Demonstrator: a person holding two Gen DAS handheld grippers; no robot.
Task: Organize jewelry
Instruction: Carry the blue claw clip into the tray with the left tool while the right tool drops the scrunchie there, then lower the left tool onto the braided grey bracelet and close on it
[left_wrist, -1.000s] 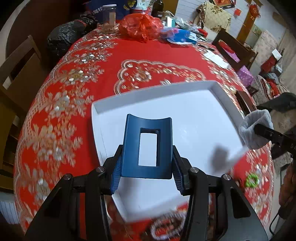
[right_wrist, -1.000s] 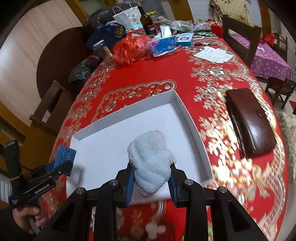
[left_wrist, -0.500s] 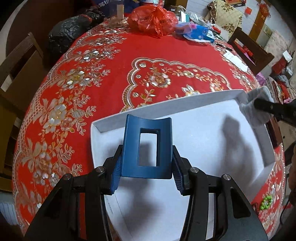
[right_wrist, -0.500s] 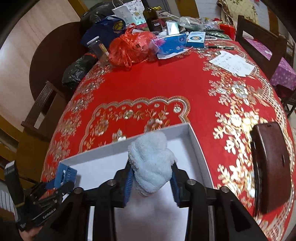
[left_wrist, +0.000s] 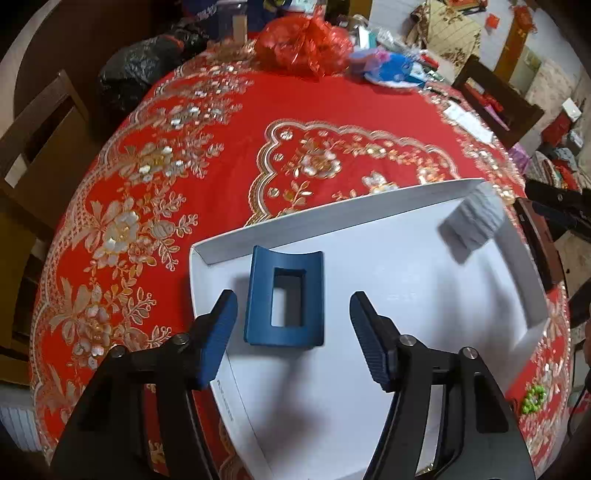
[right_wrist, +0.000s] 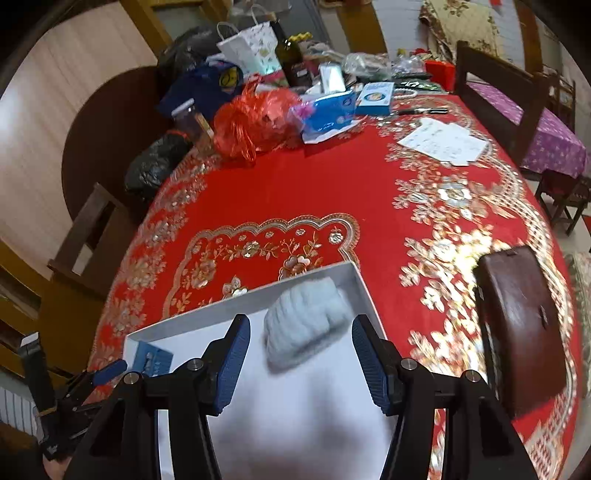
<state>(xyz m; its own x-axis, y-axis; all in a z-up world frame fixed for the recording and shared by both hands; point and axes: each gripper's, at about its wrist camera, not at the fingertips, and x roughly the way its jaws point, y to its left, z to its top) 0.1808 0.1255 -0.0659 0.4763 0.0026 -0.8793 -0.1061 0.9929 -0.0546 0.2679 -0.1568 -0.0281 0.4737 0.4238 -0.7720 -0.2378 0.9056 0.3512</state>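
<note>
Tray floor (left_wrist: 388, 314) open between clip (left_wrist: 284, 301) and scrunchie (left_wrist: 471, 225)

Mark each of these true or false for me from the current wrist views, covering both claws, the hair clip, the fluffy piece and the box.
1. The left claw is open, with the blue hair clip lying free between its fingers. True.
2. The right claw is clamped on the pale fluffy scrunchie. False: its fingers stand apart and the scrunchie lies loose in the box.
3. Both items lie inside the white box. True.
4. The scrunchie lies next to the clip at the box's left wall. False: it is in the far right corner, the clip near the far left corner.
5. The green bead bracelet is in the box. False: it lies on the red tablecloth outside.
</note>
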